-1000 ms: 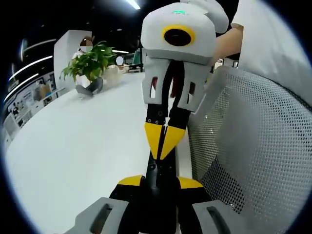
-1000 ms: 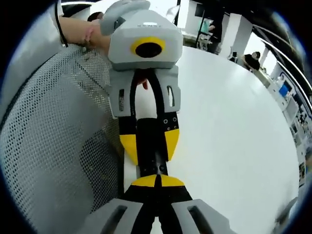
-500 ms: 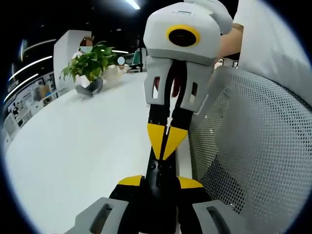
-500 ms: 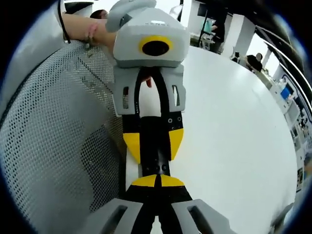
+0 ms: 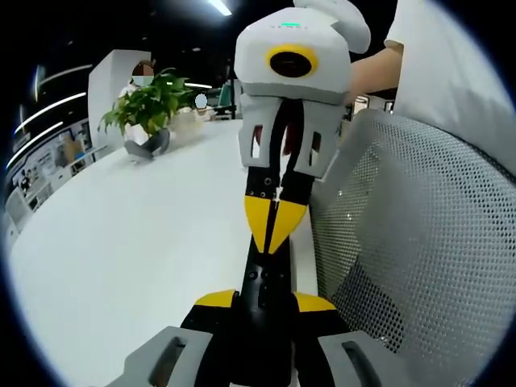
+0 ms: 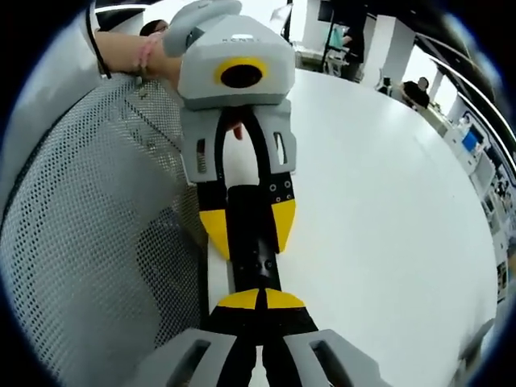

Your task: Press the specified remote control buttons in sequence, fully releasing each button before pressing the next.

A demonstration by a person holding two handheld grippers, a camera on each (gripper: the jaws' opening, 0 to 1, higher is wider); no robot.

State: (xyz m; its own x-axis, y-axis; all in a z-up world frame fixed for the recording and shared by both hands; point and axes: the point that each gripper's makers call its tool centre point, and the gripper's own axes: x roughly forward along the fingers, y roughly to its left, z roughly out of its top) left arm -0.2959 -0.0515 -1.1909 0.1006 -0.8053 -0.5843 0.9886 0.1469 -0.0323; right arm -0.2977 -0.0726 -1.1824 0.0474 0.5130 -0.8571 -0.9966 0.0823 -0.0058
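Remote control (image 5: 263, 278), a slim black bar, sits in the lower middle of the left gripper view, clamped between the yellow tips of the left gripper (image 5: 264, 300), whose jaws rise on either side of it. From the top of the frame the right gripper (image 5: 276, 226) reaches down with its two yellow tips pressed together into one point, and that point lies over the far part of the remote's face (whether a button is actually pushed in cannot be made out). A white table (image 5: 121, 242) fills the left half, a potted plant (image 5: 149, 105) stands on it at upper left, and a grey mesh chair back (image 5: 419, 242) takes up the right.

In the right gripper view, the right gripper (image 6: 260, 300) rises from the bottom centre with its tips closed together, holding nothing. Just above it the remote control (image 6: 256, 260) runs up the middle, gripped by the left gripper (image 6: 248, 230). The mesh chair back (image 6: 89, 226) is at left, the table (image 6: 379, 201) at right, and a person's wrist (image 6: 141, 52) at upper left.
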